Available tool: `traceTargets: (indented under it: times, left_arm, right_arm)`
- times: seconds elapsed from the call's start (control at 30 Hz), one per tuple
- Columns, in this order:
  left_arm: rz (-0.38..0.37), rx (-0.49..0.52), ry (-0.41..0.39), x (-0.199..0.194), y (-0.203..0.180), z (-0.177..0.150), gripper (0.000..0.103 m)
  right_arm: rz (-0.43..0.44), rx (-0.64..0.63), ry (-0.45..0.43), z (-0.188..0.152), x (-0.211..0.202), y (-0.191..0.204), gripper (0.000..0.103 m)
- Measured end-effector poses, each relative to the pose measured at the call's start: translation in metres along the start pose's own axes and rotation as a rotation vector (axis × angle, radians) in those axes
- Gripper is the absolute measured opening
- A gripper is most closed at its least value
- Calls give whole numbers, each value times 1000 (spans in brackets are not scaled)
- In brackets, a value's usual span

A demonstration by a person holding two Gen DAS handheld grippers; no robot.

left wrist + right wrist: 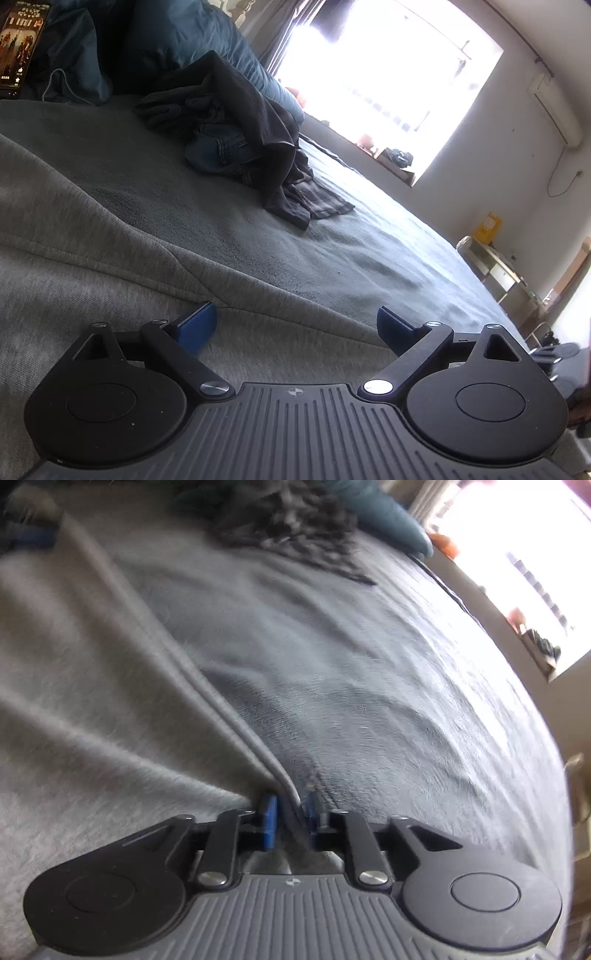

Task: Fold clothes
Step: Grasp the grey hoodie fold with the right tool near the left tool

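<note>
Across the grey bed cover (369, 251) we see the grey garment (74, 258) spread at left, a dark clothes heap (236, 136) beyond. Our left gripper (295, 328) gapes wide above it, empty; our right gripper (290, 818) stands part-open, the garment's edge between its pads.

One grey garment (74, 229), two grippers — perhaps three heaped clothes (236, 136).
</note>
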State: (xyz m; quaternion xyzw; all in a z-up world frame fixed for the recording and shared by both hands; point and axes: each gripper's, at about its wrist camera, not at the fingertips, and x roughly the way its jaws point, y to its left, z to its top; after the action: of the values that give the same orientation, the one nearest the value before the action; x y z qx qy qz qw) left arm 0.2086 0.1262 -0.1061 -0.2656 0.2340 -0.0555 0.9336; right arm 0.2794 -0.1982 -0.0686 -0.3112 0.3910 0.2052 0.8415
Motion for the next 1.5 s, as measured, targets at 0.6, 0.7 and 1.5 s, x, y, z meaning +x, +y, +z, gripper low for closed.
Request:
traceTargets:
  times: [0.6,0.7,1.5]
  left_arm:
    - [2,-15,-2,-1,3,2,94]
    - [0,-16,-2,-2,4,2,94]
    - [-4,-17,-2,-2,5,2,95]
  right_arm:
    - [213,-148,-86,60,-13,49,27]
    - [226,-278,-25,55,-4,74,27]
    - [459,-83,43,80,20,31,29]
